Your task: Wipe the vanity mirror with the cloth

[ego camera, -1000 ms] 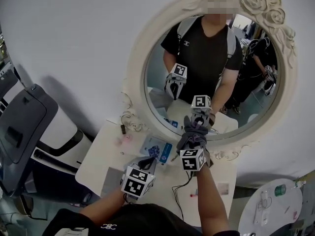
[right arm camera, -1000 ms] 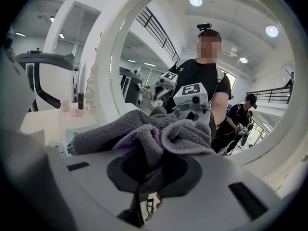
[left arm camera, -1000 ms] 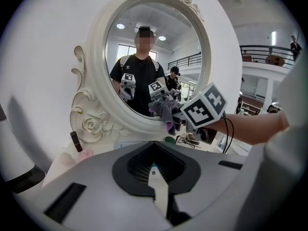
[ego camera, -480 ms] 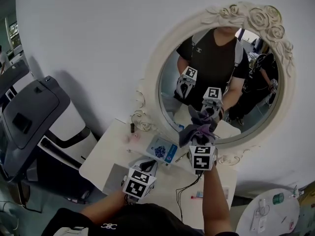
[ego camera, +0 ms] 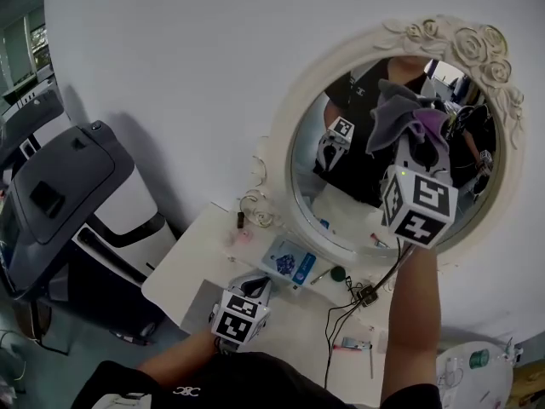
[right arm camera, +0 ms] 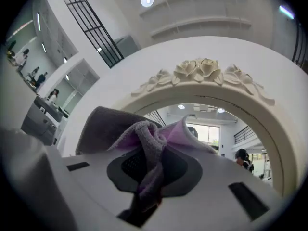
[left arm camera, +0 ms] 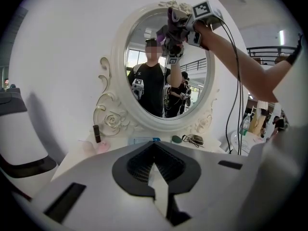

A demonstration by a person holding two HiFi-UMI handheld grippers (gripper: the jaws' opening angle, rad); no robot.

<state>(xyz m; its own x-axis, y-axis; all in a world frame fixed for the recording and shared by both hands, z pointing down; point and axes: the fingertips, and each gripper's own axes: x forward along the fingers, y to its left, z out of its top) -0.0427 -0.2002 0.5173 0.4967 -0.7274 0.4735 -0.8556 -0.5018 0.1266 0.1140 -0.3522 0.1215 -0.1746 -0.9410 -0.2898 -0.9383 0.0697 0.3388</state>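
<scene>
Right tongs clamp the purple cloth at the vanity mirror's upper glass for wiping; left tongs, closed and empty, hang clear below.

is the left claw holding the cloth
No, the cloth is clamped in the right claw, while the left claw sits shut and empty.

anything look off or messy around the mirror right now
Nothing looks spilled or broken. The cloth is a bunched wad in the right hand-held gripper, up by the top of the mirror, rather than spread flat. A black cable trails loosely across the table.
</scene>
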